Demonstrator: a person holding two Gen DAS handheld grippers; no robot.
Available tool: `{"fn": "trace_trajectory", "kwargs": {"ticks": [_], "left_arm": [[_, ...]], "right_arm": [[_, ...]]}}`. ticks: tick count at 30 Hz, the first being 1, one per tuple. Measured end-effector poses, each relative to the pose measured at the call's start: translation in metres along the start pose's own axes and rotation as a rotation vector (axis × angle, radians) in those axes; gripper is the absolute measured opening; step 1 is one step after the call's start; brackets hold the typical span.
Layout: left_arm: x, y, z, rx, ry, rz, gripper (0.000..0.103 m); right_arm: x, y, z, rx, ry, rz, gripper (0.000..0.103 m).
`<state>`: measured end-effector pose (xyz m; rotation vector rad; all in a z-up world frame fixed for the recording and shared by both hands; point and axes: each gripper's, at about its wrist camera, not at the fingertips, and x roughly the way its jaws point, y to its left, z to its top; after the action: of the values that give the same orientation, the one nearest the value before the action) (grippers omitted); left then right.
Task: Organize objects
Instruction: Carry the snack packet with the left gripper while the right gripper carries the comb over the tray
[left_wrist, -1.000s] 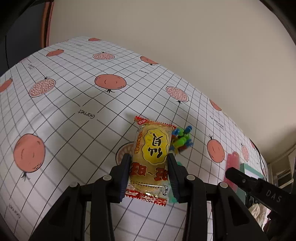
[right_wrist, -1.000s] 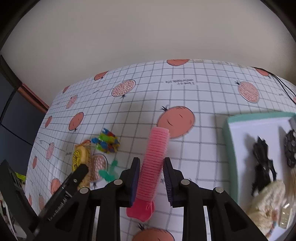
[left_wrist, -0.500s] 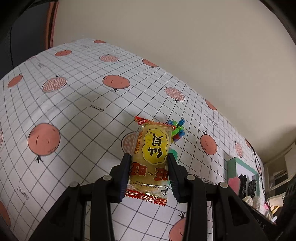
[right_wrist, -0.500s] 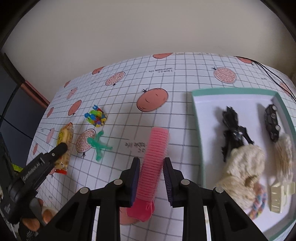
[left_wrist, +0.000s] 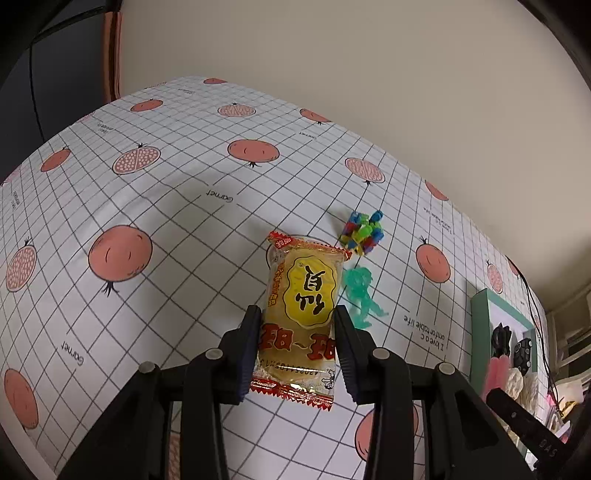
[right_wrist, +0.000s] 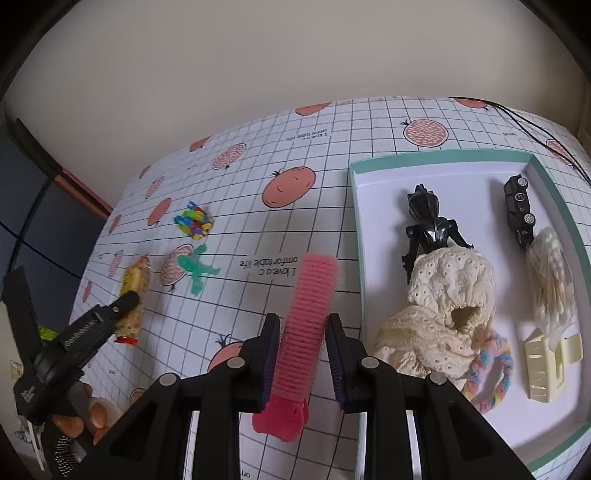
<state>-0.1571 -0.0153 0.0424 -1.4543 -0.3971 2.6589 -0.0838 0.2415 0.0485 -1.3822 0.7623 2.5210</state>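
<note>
My left gripper is shut on a yellow snack packet with red ends, held above the pomegranate-print tablecloth. My right gripper is shut on a pink hair roller, lifted just left of a teal-rimmed white tray. In the right wrist view the left gripper and its snack packet appear at far left. A multicoloured block toy and a green translucent figure lie on the cloth beyond the packet.
The tray holds a black figure, a black toy car, cream lace fabric, a pastel hair tie and a cream claw clip. A black cable runs along the far right. A wall backs the table.
The right gripper has carried the pink roller rightward, so the tray now fills more of its view. The left gripper has shifted with the packet; the toys sit further from it.
</note>
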Motion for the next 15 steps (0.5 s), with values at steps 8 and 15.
{"fn": "trace_trajectory", "kwargs": {"ticks": [8, 15], "left_arm": [[0.001, -0.006, -0.01, -0.012, 0.021, 0.014, 0.041], [0.002, -0.021, -0.017, -0.006, 0.026, 0.015, 0.041]], "right_arm": [[-0.014, -0.004, -0.001, -0.006, -0.014, 0.032, 0.027], [-0.022, -0.016, -0.001, 0.006, -0.019, 0.044, 0.027]]}}
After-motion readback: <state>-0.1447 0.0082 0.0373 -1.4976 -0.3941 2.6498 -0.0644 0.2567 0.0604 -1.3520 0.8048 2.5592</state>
